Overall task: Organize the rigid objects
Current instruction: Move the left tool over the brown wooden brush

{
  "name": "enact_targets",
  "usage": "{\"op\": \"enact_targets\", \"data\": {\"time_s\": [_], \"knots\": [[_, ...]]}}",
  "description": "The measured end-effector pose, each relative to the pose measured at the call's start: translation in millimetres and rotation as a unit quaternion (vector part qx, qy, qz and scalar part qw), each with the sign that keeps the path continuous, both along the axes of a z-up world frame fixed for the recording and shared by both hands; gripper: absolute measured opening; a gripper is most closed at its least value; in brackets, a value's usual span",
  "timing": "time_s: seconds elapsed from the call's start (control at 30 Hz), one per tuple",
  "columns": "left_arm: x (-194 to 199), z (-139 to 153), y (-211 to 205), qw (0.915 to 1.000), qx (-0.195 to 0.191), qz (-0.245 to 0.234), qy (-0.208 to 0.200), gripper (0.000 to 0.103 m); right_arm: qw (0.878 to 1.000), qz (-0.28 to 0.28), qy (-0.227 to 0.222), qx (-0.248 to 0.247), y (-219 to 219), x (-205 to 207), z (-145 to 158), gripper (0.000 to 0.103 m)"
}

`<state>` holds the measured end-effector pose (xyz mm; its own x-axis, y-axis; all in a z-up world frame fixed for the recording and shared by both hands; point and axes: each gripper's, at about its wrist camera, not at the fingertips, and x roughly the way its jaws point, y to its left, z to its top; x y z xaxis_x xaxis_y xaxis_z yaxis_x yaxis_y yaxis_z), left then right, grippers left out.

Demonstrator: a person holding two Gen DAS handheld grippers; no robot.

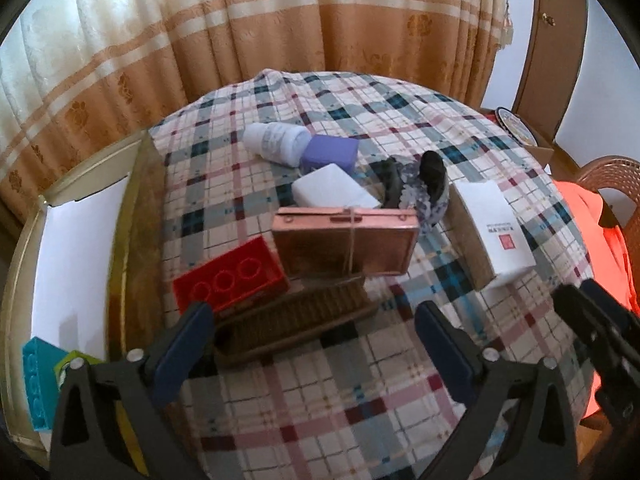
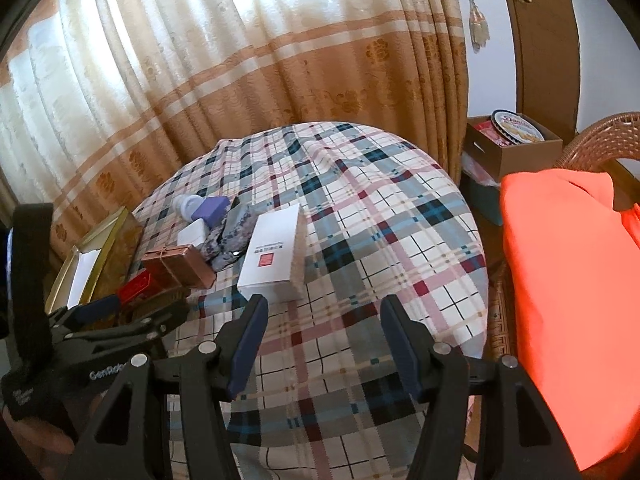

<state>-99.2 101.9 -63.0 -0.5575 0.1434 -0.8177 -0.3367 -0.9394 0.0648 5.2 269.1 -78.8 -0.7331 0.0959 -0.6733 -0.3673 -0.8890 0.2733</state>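
Observation:
On the plaid tablecloth (image 1: 320, 380) lie a red brick (image 1: 230, 276), a brown brush (image 1: 292, 324), a copper tin (image 1: 346, 240), a white soap-like block (image 1: 334, 192), a purple block (image 1: 330, 152), a white bottle (image 1: 276, 142) on its side, a patterned pouch with black items (image 1: 428, 188), and a white carton (image 1: 494, 228). My left gripper (image 1: 316, 332) is open and empty just before the brush. My right gripper (image 2: 324, 328) is open and empty, just short of the white carton (image 2: 276, 256).
A gold-rimmed open box (image 1: 76, 248) stands at the table's left, holding a teal brick (image 1: 36, 384) and a green item (image 1: 74, 362). An orange cloth (image 2: 568, 288) covers a wicker chair at right. A cardboard box with a cookie tin (image 2: 516, 136) sits behind. Curtains hang behind.

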Motion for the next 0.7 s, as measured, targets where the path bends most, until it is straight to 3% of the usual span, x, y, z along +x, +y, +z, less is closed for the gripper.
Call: {"op": "enact_targets", "data": {"time_s": [0.13, 0.27, 0.43, 0.7], "knots": [[-3.1, -1.5, 5.7, 0.9999, -0.005, 0.008, -0.008, 0.102, 1.0, -0.001, 0.0, 0.0, 1.2, 1.6, -0.6, 0.061], [5.4, -6.0, 16.0, 0.999, 0.011, -0.016, -0.041, 0.102, 1.0, -0.004, -0.001, -0.004, 4.3, 1.9, -2.1, 0.061], [17.6, -11.4, 30.6, 0.9988, -0.033, -0.032, -0.017, 0.102, 1.0, -0.006, -0.001, -0.001, 6.9, 4.2, -1.2, 0.061], [-1.3, -12.3, 20.6, 0.9995, -0.03, -0.008, -0.008, 0.102, 1.0, -0.009, -0.003, -0.004, 9.4, 4.5, -2.2, 0.061]]}}
